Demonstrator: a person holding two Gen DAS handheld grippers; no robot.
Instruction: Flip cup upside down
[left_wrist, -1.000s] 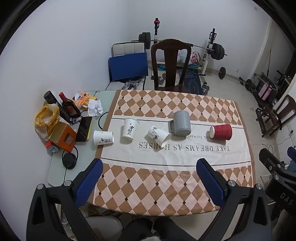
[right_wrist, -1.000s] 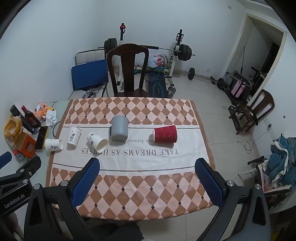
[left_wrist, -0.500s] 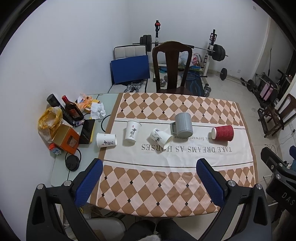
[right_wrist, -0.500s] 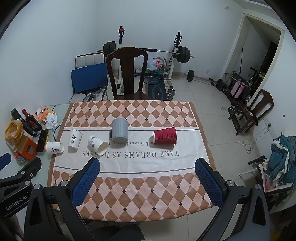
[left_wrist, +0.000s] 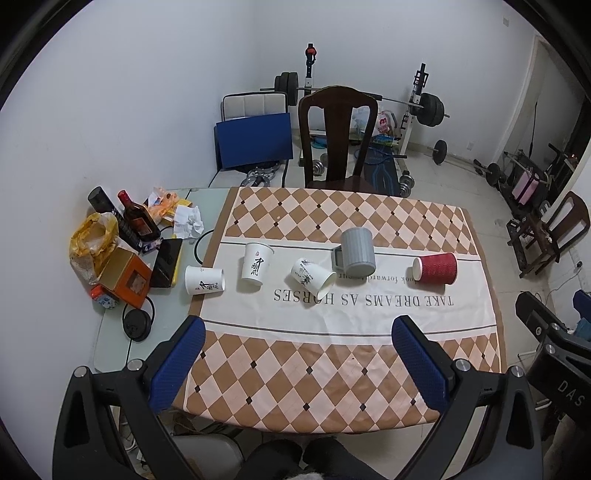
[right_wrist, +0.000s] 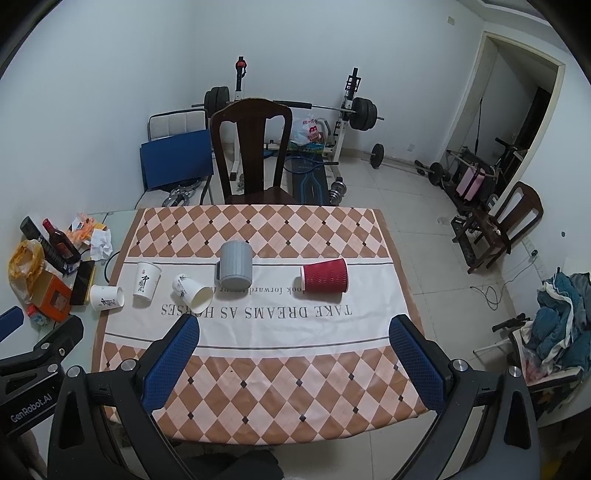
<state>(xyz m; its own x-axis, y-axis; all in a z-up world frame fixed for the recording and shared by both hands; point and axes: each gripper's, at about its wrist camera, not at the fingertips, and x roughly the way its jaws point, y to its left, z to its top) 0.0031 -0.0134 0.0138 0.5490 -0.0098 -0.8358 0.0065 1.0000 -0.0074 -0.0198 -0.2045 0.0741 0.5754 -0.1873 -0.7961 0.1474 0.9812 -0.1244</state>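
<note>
Above the worktop's (left_wrist: 332, 369) near edge, we hold left gripper (left_wrist: 297, 354) and right gripper (right_wrist: 293, 354) with fingers spread, empty; five cups lie mid-worktop, the red cup (right_wrist: 325, 276) on its side.

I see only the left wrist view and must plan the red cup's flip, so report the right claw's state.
Observer: The right claw is open, with nothing between its blue pads.
Operator: Tell me where the red cup sits relative to it.
Observer: The red ribbed paper cup lies on its side ahead of the claw, within the span of the open fingers and a little right of their midline.
Operator: Report any clutter at the far right.
Observer: A heap of blue-green clothes lies on the tiled floor, apart from the table.
</note>
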